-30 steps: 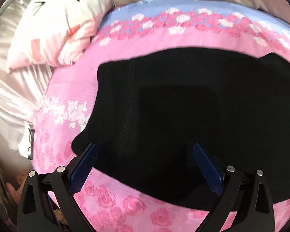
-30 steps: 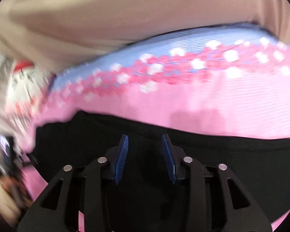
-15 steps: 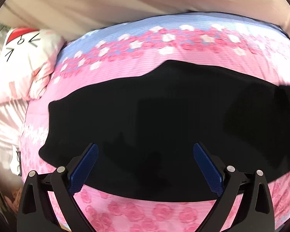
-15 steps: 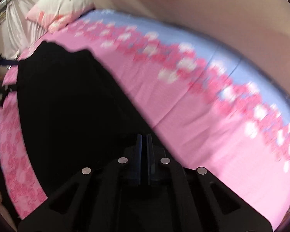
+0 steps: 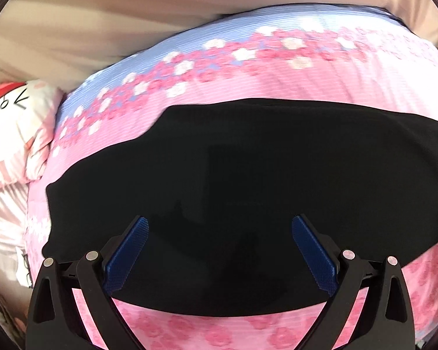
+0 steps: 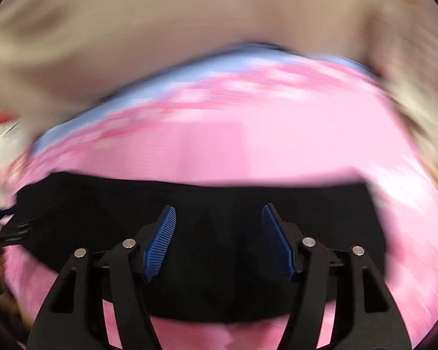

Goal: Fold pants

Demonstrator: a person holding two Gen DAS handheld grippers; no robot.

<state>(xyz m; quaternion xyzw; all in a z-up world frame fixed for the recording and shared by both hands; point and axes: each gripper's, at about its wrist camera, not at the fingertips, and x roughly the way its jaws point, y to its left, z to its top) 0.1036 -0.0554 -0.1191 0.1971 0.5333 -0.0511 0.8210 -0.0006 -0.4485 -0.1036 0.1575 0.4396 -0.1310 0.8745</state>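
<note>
Black fabric fills the near ground in both wrist views: the pants (image 5: 262, 192) lie spread as one flat dark band across the pink floral bedspread (image 5: 306, 78), running left to right, near edge just ahead of the fingers. Left gripper (image 5: 219, 250) hangs over that near edge, jaws spread wide, nothing between the blue pads (image 5: 127, 250). Right gripper (image 6: 219, 236) likewise over the cloth, jaws parted somewhat less, holding nothing; its view is smeared, so detail is poor. Risks, as I judge them: cloth is uniformly dark, so seams, layers and fold lines barely read, and a pinch may take only the top layer or catch bedspread along with it. Uneven grabs by the two sides would skew the fold. Soft bedding gives under pressure, so the edge may slip. Farther left, a cat-face pillow (image 5: 11, 128) sits clear of the pants; beyond the bed, a beige curtain (image 5: 131, 14).
</note>
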